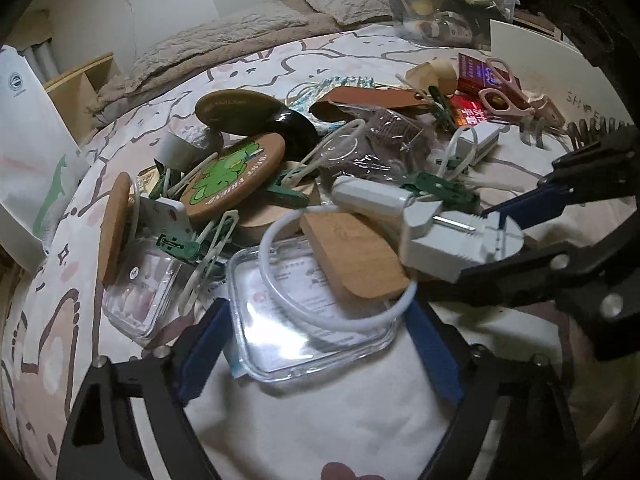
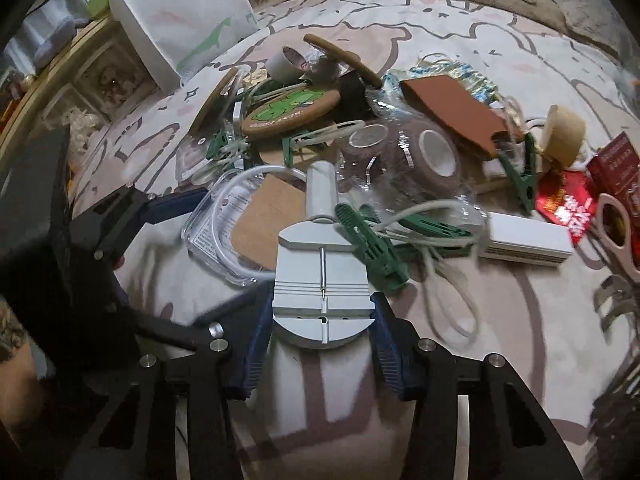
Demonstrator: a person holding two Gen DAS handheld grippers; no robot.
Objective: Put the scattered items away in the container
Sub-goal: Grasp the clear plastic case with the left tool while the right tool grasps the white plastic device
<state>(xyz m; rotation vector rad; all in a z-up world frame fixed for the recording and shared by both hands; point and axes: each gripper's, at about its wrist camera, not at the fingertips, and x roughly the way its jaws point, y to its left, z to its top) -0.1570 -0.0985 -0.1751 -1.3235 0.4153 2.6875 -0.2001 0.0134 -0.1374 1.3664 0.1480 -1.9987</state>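
Note:
My right gripper (image 2: 320,322) is shut on a grey watch-link tool (image 2: 320,272), its base between the blue pads; the same tool shows in the left wrist view (image 1: 452,236), held at the right. My left gripper (image 1: 316,320) is open, its pads on either side of a clear flat lidded box (image 1: 304,320) with a white cord loop (image 1: 320,264) and a wooden block (image 1: 356,252) on it. A clear plastic container (image 1: 448,4) with small items stands at the far back of the bed.
A pile covers the patterned bedsheet (image 1: 320,420): wooden coasters (image 1: 236,178), green clips (image 2: 372,248), a brown tape roll (image 2: 432,156), a white box (image 2: 524,246), pink scissors (image 1: 504,92), red packets (image 2: 568,208). A white paper bag (image 2: 184,12) stands at the left.

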